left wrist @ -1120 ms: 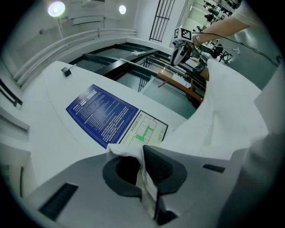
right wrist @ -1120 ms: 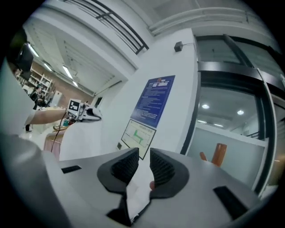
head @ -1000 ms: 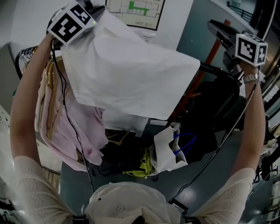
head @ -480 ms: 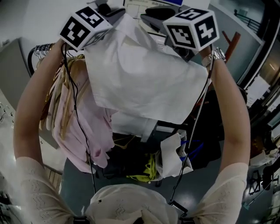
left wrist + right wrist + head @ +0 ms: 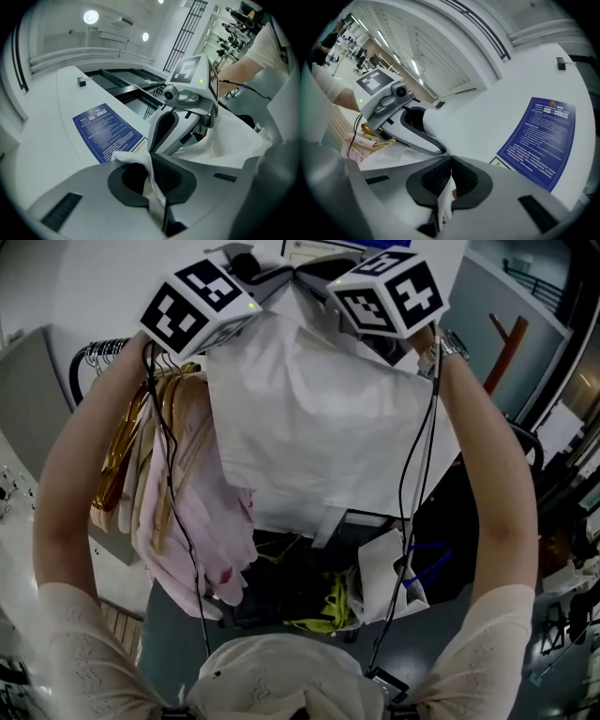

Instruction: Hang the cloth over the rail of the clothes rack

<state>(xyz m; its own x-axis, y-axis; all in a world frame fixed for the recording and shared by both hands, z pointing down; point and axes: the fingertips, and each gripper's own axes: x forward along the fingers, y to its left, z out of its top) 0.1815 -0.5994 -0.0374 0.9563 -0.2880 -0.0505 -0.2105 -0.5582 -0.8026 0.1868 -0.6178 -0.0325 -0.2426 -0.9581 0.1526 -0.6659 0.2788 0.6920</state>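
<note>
- a pale, brightly lit room with a blue printed notice stuck on the white wall ahead; far below, a grey floor carries dark clutter and a white carrier bag
- on the person's left runs the clothes rack's metal rail, seen as a row of hanger hooks; pale pink garments on wooden hangers crowd that stretch of it
- the large white cloth is up in the air in front of the person, held by its top edge and falling in a broad sheet beside the pink garments; it rests on nothing that i can see
- the left gripper is clenched on a bunched fold of the cloth's edge; the fabric pokes up between its dark pads
- the right gripper is also clamped tight, pinching a thin strip of the same edge with a small label showing; the two grippers sit nose to nose, almost touching
- as i judge it, the pick-up and lift are done; the draping is not; the cloth has yet to be carried across and laid over the rail, then let go
</note>
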